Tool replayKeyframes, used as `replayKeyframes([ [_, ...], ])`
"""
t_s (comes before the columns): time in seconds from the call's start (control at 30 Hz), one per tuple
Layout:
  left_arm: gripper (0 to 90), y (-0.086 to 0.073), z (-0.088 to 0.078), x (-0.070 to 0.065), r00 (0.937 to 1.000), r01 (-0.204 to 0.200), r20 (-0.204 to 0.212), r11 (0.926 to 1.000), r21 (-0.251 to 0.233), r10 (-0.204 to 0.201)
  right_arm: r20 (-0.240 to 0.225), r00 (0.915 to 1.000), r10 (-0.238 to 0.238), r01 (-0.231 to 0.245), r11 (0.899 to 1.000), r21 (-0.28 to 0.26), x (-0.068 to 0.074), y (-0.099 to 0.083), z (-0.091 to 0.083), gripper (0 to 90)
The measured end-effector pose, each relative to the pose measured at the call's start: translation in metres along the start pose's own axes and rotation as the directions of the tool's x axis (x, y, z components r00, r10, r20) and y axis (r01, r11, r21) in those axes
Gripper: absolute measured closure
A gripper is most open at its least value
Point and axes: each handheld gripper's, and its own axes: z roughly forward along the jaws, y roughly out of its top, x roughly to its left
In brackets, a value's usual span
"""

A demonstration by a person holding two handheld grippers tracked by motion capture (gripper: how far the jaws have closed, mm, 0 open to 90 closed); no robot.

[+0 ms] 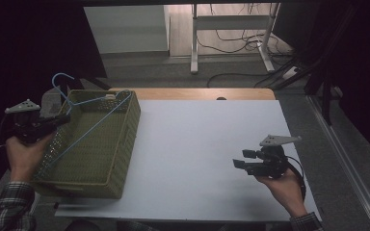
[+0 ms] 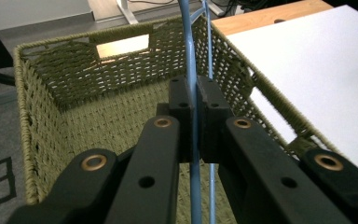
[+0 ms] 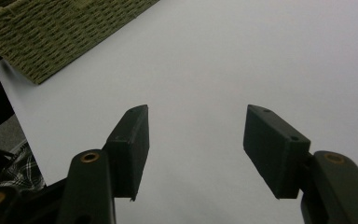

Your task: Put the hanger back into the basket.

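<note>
Left gripper (image 2: 196, 116) clamped on thin blue hanger (image 1: 84, 126), which lies tilted across the woven basket (image 1: 125, 139) at 9 o'clock on the table. Right gripper (image 3: 193, 149), jaws apart, empty at 4 o'clock. Hanger looks light, stiff, probably slick wire; the straight bar seems the best place to pinch.

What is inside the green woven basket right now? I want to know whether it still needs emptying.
A blue wire hanger lies slanted in the basket, its hook poking above the far rim, pinched by the left claw. The rest of the visible floor looks bare; the claw hides part of it.
</note>
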Motion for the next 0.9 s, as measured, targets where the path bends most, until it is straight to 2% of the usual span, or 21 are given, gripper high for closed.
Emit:
replayKeyframes([
  [0.23,86.9,-0.011,0.017,0.006,1.0000,0.007,-0.006,0.9995,0.031,-0.006,0.004,1.0000,0.003,-0.003,1.000,0.009,-0.001,-0.002,0.002,40.6],
  [0.37,86.8,-0.017,0.031,0.010,0.9995,0.027,-0.020,0.9957,0.088,-0.025,0.007,1.0000,0.003,-0.003,1.000,0.012,-0.001,-0.004,0.002,40.6],
  [0.53,86.8,-0.023,0.050,0.015,0.9977,0.051,-0.054,0.9786,0.200,-0.041,0.015,0.9999,0.005,-0.005,1.000,0.018,-0.003,-0.008,0.002,40.5],
  [0.57,86.7,-0.024,0.053,0.015,0.9975,0.045,-0.062,0.9759,0.213,-0.033,0.016,0.9998,0.010,-0.011,1.000,0.021,-0.003,-0.009,0.001,40.5],
  [0.63,86.5,-0.026,0.057,0.017,0.9972,0.056,-0.063,0.9684,0.243,-0.042,0.021,0.9997,0.011,-0.012,1.000,0.023,-0.005,-0.011,0.001,40.3],
  [0.7,85.8,-0.029,0.062,0.017,0.9964,0.053,-0.079,0.9545,0.293,-0.031,0.027,0.9996,0.012,-0.013,1.000,0.028,-0.006,-0.013,0.000,39.7],
  [0.73,85.2,-0.031,0.063,0.015,0.9945,0.040,-0.105,0.9523,0.303,-0.008,0.030,0.9995,0.014,-0.015,0.999,0.032,-0.007,-0.014,0.000,39.1],
  [0.83,70.0,-0.032,0.062,0.012,0.9908,0.024,-0.134,0.9510,0.308,0.018,0.039,0.9992,0.009,-0.010,0.999,0.038,-0.007,-0.016,0.000,36.1],
  [0.9,64.7,-0.032,0.059,0.011,0.9919,0.029,-0.127,0.9578,0.286,0.008,0.047,0.9989,0.001,-0.003,0.999,0.039,-0.008,-0.017,0.001,33.8],
])
